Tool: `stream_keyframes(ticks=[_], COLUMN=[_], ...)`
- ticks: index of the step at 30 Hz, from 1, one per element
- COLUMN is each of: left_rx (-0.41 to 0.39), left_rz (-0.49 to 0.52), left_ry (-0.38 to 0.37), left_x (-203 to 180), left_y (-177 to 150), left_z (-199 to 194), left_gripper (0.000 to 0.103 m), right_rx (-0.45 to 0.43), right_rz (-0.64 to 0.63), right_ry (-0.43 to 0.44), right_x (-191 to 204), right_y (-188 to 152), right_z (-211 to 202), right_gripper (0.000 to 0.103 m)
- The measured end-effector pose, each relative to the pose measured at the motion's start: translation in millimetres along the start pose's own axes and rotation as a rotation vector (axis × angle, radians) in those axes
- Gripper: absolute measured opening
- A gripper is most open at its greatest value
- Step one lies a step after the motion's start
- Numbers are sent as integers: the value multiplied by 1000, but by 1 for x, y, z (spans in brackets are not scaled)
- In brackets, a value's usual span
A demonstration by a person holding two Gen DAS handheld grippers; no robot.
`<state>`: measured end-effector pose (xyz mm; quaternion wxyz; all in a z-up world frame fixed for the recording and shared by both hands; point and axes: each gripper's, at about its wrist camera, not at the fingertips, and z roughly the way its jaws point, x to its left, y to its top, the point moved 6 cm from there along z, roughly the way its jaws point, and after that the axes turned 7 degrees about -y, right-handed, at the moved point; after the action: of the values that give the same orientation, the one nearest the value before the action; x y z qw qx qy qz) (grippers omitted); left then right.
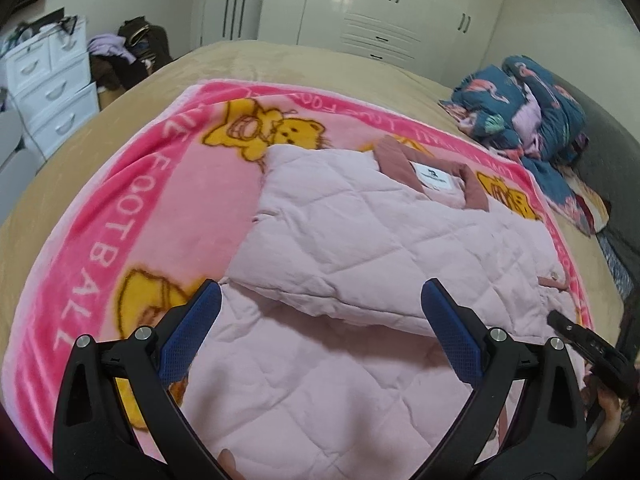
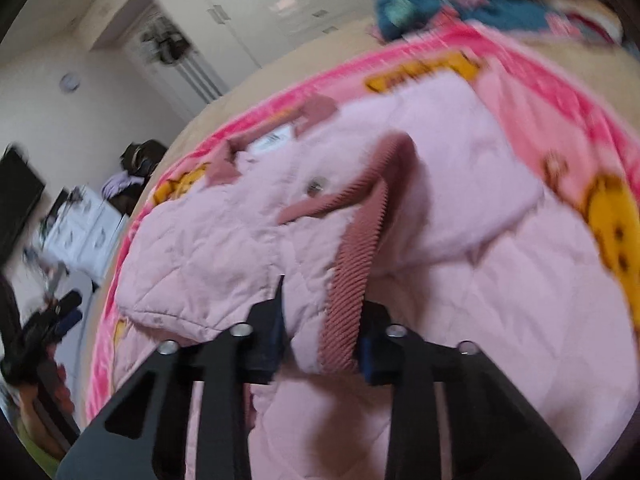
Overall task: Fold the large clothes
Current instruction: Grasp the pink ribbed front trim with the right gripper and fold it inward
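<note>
A pale pink quilted jacket [image 1: 360, 232] with a dusty-rose corduroy collar [image 1: 400, 160] lies partly folded on a pink bear-print blanket [image 1: 132, 184]. In the left wrist view my left gripper [image 1: 320, 284] hovers open over the jacket's near half, its blue pads [image 1: 188, 336] wide apart with nothing between them. In the right wrist view my right gripper [image 2: 324, 308] is shut on the jacket's ribbed rose cuff [image 2: 352, 264] and the pink quilting beside it. That gripper's black tip [image 1: 580, 344] also shows at the jacket's right edge in the left wrist view.
The blanket covers a beige bed [image 1: 280, 60]. A bundled blue patterned quilt [image 1: 520, 112] sits at the bed's far right corner. White drawers [image 1: 52, 80] and a heap of clothes [image 1: 128, 52] stand left of the bed. White wardrobes [image 1: 380, 12] line the back wall.
</note>
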<state>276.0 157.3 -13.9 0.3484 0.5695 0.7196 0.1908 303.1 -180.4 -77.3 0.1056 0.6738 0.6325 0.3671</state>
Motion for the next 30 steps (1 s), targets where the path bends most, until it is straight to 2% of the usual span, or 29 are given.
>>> stream_keyframes(ticks=[3, 7, 10, 13, 19, 25, 29, 30], left_rx=[1, -15, -22, -2, 34, 47, 58, 60], left_rz=[-23, -14, -13, 2, 56, 90, 107, 110], left_ry=[-4, 0, -9, -5, -3, -11, -11, -12], left_x=[3, -1, -6, -13, -31, -44, -51, -52], left_y=[7, 22, 33, 37, 36, 35, 35, 36], left_z=[2, 5, 11, 23, 43, 52, 58, 59], left_gripper=[94, 94, 94, 94, 94, 94, 94, 94], right_rx=[-72, -194, -248, -220, -135, -90, -67, -64], right_rz=[-124, -275, -358, -364, -304, -276, -250, -243], right_ry=[-13, -18, -46, -81, -113, -133, -148, -159], right_x=[20, 45, 51, 33, 0, -8, -14, -16], right_y=[23, 69, 96, 101, 84, 65, 62, 62], right_z=[-19, -48, -48, -28, 2, 12, 11, 10], right_gripper=[20, 20, 20, 20, 22, 28, 44, 53])
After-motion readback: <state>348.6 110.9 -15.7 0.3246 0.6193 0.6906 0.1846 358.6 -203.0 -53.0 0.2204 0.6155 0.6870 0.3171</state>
